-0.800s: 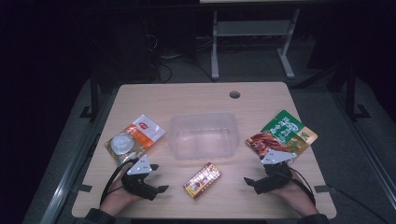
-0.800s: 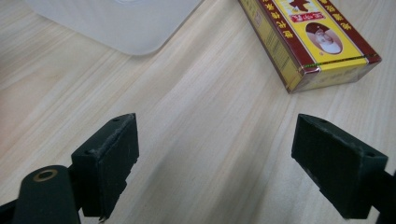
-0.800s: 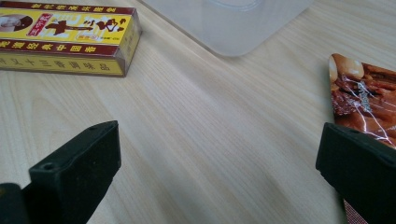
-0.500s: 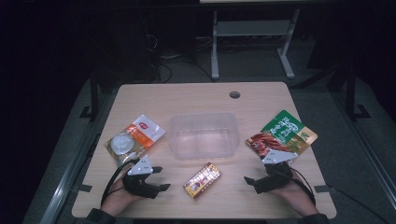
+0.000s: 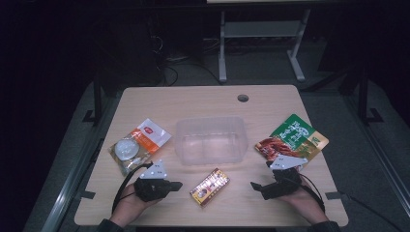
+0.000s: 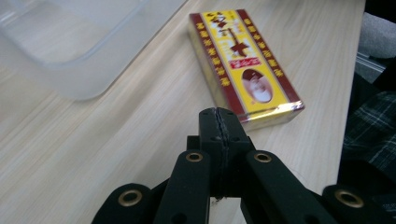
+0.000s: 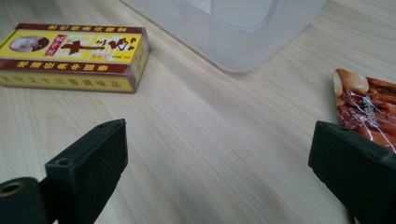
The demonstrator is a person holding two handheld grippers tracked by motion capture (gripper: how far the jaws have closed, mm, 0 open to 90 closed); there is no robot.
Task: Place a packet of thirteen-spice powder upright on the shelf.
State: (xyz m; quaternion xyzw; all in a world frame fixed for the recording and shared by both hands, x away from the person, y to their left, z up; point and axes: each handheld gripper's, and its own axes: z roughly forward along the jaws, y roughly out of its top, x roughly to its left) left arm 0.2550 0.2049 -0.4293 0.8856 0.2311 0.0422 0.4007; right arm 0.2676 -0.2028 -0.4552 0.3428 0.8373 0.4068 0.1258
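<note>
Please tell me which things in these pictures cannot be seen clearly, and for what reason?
- Yellow and red box: print too small in the high view; its far end is blurred in the left gripper view.
- Clear container: cut off by the top and left edges.
- Green snack pouch: cut off by the right edge, partly behind the right tongs' jaw.
- Orange packet: contents too small to identify.

Two hands come in from the near edge of the table, each holding a black two-jaw gripper low over the tabletop. The left gripper, held in the left hand, points toward the middle of the table with its jaws pressed together, nothing between them. The right gripper, held in the right hand, points inward toward the left one, its jaws spread wide apart and empty.
</note>
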